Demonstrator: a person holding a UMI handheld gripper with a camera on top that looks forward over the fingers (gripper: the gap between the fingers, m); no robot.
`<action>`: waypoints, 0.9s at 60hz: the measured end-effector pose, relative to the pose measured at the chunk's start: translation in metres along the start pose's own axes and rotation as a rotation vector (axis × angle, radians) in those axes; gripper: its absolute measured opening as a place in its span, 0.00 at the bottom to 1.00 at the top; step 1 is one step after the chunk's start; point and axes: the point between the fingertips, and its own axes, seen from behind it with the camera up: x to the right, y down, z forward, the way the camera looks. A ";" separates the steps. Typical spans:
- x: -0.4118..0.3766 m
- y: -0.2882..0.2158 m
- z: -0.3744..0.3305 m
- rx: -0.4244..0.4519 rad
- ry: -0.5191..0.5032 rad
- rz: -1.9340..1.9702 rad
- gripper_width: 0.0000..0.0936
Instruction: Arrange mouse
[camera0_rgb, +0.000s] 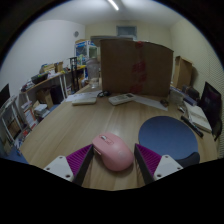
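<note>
Item: pink mouse (113, 152) between the fingers of the gripper (113, 162), above a wooden desk (70, 125).

Detail: both purple pads (80, 157) look pressed to the mouse's sides, so the gripper reads as clamped on it. Blue round mat (170, 135) lies just ahead to the right; a cardboard box (135, 65) stands well beyond. Risk: the rounded, smooth shell could slip or twist out if the grip loosens, landing off the mat.
</note>
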 end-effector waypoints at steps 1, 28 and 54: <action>0.000 -0.001 0.002 -0.007 -0.001 -0.003 0.91; 0.025 -0.016 0.026 -0.033 0.129 0.070 0.49; 0.120 -0.162 -0.079 0.294 0.272 0.044 0.40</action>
